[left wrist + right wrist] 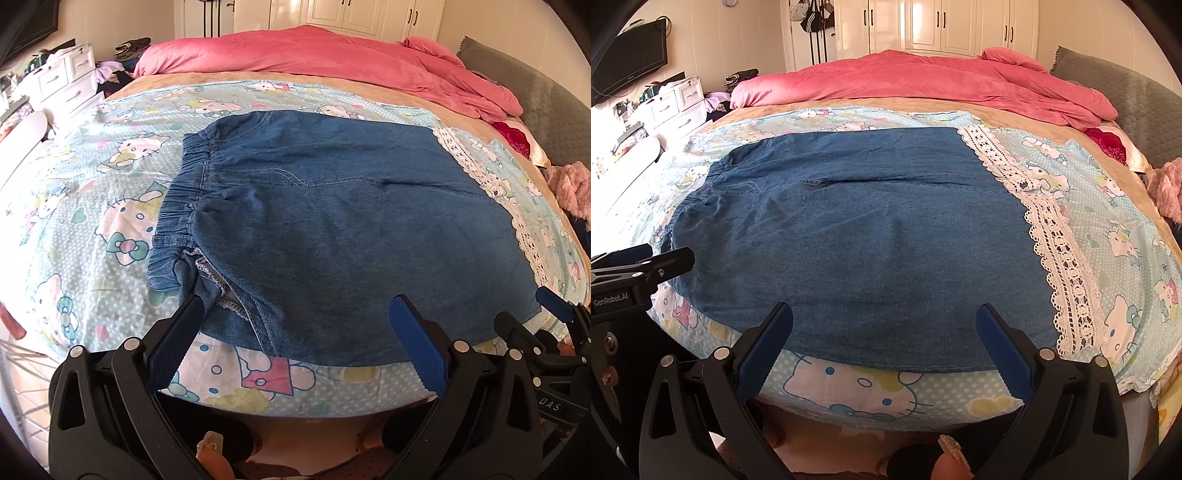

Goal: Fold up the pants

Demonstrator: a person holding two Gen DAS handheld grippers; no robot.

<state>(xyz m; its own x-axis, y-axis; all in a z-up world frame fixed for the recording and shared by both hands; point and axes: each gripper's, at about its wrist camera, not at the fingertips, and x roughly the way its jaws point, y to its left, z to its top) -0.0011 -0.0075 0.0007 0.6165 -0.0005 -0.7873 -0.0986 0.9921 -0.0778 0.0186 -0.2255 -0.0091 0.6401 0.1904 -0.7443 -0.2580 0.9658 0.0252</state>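
— Two grippers are held low at the near edge of the bed (332, 79). Why are they kept there?

— The pants (332, 221) are spread flat on the cartoon sheet (92, 206), so the near edge of the cloth can be reached from there.

— What is seen on the left side?

— The stretchy waistband (177, 206) is laid to the left, bunched up. The left gripper (299, 350) is held wide open, and nothing is pinched in it. One finger is set just beside the near waist corner, likely so that corner can be grabbed.

— And the middle?

— Blue cloth is smoothed out there, with one seam across it. A flat start is needed for a neat fold.

— And the right side?

— The right gripper (884, 350) is held wide open too, with nothing in it, just over the near edge of the pants. The white lace hems (1060, 266) are laid to the right. The pink blanket (923, 81) is pushed to the back, probably so room is left.

— Is any fold made yet?

— None can be seen; the job looks just begun.
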